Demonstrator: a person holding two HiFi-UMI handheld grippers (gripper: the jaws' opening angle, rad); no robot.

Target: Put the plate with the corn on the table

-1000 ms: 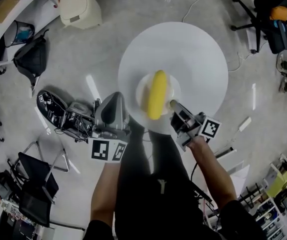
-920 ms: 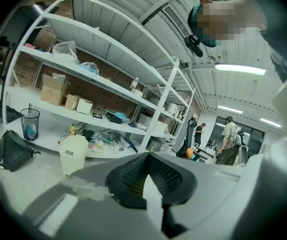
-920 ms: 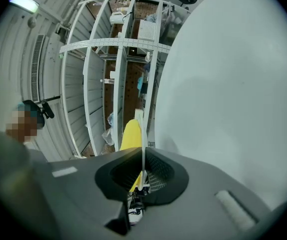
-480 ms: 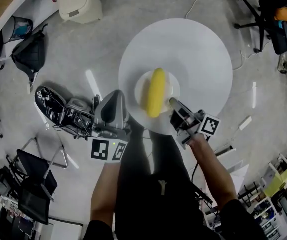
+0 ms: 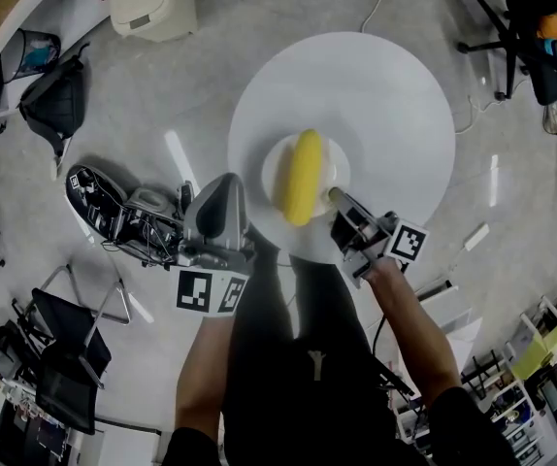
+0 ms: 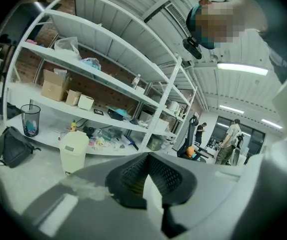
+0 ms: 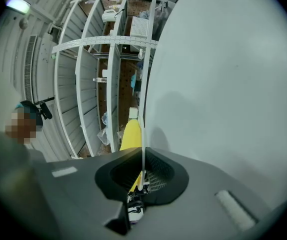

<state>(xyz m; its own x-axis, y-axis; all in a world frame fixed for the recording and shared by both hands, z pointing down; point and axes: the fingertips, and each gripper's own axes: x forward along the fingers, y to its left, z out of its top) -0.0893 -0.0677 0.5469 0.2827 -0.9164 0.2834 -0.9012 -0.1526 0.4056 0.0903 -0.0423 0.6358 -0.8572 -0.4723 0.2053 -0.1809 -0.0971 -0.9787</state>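
A small white plate (image 5: 337, 166) carrying a yellow corn cob (image 5: 303, 178) is over the near part of the round white table (image 5: 385, 95). My right gripper (image 5: 338, 202) is shut on the plate's near rim. In the right gripper view the rim (image 7: 142, 129) runs as a thin white line between the jaws of my right gripper (image 7: 142, 181), with the corn (image 7: 130, 136) on its left and the table (image 7: 223, 84) on its right. Whether the plate touches the table I cannot tell. My left gripper (image 5: 222, 187) hangs by the table's near-left edge, holding nothing, its jaws (image 6: 148, 184) slightly apart.
A cream bin (image 5: 152, 3) and a black bag (image 5: 50, 100) stand on the floor at the far left. Black gear (image 5: 123, 221) lies left of my left gripper. Office chairs (image 5: 526, 27) are at the far right. White shelving (image 6: 108, 74) fills the left gripper view.
The plate with the corn has edged slightly farther over the table. Both grippers keep their hold and posture.
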